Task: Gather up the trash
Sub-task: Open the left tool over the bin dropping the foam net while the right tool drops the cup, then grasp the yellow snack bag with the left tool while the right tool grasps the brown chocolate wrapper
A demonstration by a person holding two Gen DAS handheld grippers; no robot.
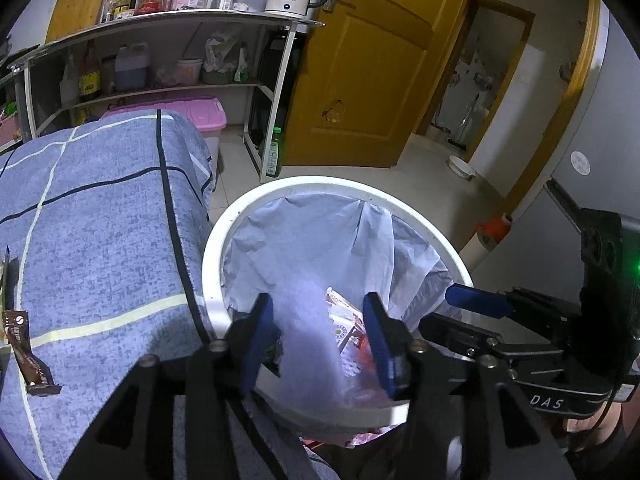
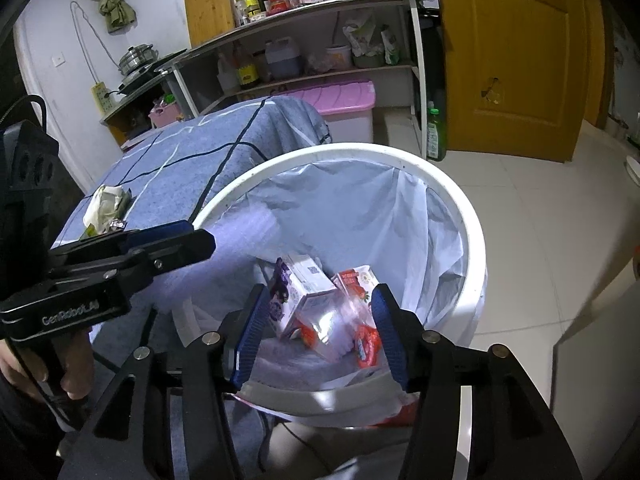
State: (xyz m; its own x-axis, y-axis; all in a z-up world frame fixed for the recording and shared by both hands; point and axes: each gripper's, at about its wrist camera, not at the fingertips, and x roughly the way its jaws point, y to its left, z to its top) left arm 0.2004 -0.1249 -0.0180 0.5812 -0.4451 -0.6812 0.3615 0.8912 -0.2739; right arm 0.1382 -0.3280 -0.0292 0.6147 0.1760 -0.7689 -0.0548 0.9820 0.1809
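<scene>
Black gripper bodies read "GenRobot.AI" and "DAS". My left gripper (image 1: 318, 334) and right gripper (image 2: 318, 330) hang spread, empty, over the round white bag-lined bin (image 2: 476, 220); cartons (image 2: 304, 280) lie inside.

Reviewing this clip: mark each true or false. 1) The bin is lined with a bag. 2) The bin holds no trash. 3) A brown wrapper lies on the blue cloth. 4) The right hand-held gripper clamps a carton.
1) The bin is lined with a bag. True.
2) It holds no trash. False: cartons and a red wrapper lie inside.
3) A brown wrapper lies on the blue cloth. True.
4) The right hand-held gripper clamps a carton. False: its jaws stand open above the bin.
</scene>
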